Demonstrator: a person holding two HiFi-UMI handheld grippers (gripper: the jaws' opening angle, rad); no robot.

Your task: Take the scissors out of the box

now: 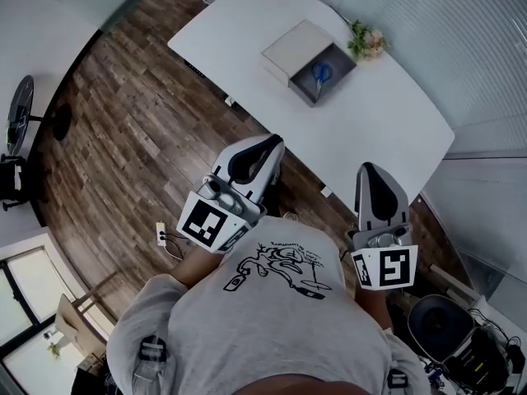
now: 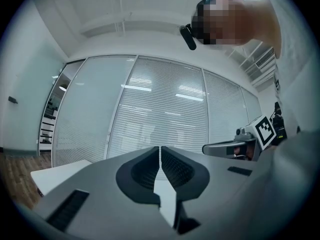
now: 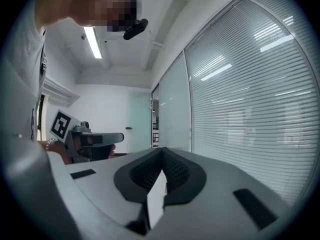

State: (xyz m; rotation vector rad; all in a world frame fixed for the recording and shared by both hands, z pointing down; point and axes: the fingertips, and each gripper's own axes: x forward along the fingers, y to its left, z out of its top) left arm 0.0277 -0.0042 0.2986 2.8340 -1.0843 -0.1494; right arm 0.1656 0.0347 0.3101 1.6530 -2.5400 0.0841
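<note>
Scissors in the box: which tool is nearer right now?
Left, narrowly. The left tool sits below-left of the scissors in the head view; the right tool hangs further back, below-right.

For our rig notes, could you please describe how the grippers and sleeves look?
The left gripper and right gripper are pale grey shells with dark ribbed pads, each carrying a black-and-white marker cube. The person wears a grey printed T-shirt.

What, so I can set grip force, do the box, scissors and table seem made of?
Box: matte grey, flat panels with crisp edges; likely cardboard, possibly plastic. Scissors: blue handles, probably plastic; blades too small to judge. Table: smooth, even white top, probably laminate or painted board.
</note>
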